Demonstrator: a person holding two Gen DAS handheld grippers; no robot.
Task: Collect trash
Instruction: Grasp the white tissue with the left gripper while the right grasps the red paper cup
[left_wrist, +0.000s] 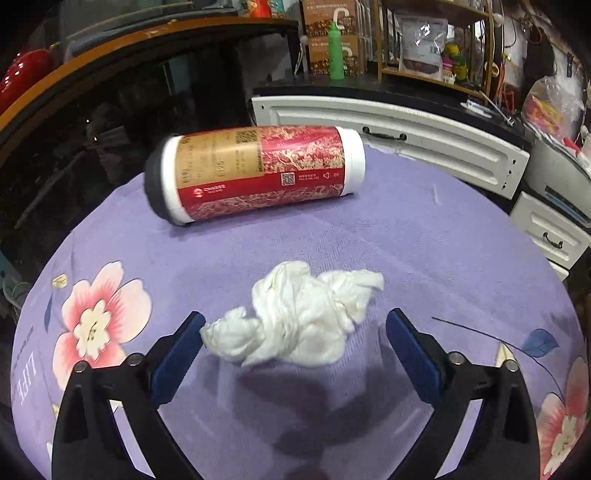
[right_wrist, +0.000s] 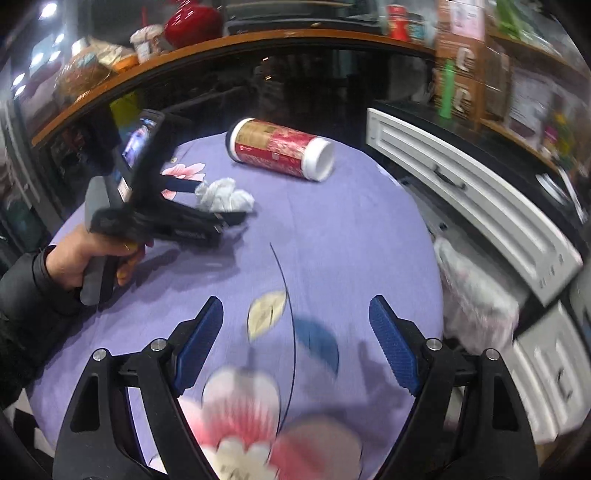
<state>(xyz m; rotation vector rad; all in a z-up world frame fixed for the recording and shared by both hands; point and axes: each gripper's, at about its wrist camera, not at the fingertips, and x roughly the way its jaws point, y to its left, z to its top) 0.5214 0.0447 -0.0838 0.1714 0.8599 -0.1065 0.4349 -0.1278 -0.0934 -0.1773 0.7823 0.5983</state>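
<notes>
Reading "LIFE" on tablecloth (left_wrist: 27, 384); canister (left_wrist: 258, 170) print unreadable.

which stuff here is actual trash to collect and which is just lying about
For the job: crumpled tissue, between the open left hand-held gripper fingers; canister on its side; white bag beside the table.

Lying about: green bottle, cartons, shelf goods, drawers.

"LIFE" on the purple floral tablecloth (left_wrist: 27, 373); large "C" on stacked brown cartons (left_wrist: 334, 37).
</notes>
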